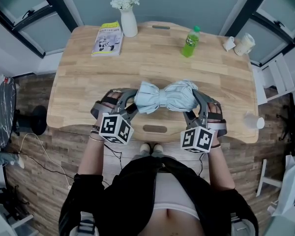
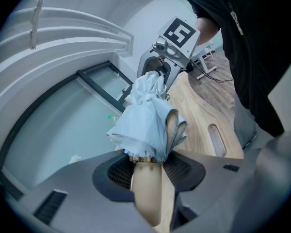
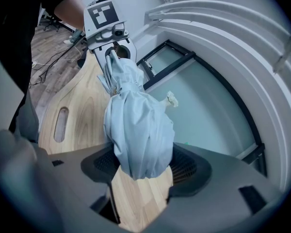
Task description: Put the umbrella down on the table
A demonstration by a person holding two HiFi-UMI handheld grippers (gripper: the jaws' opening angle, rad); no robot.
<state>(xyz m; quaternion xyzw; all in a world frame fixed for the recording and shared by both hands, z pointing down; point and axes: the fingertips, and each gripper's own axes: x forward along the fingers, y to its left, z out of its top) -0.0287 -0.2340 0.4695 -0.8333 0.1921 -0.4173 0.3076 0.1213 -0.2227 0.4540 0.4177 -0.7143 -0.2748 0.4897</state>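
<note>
Umbrella (image 1: 166, 96), crumpled pale-blue fabric bundle

Both ends of the folded umbrella (image 1: 166, 96) vanish inside the left gripper (image 1: 132, 101) and right gripper (image 1: 197, 102) in the head view; print on the book (image 1: 107, 39) and green bottle (image 1: 190, 42) is too small to read.
</note>
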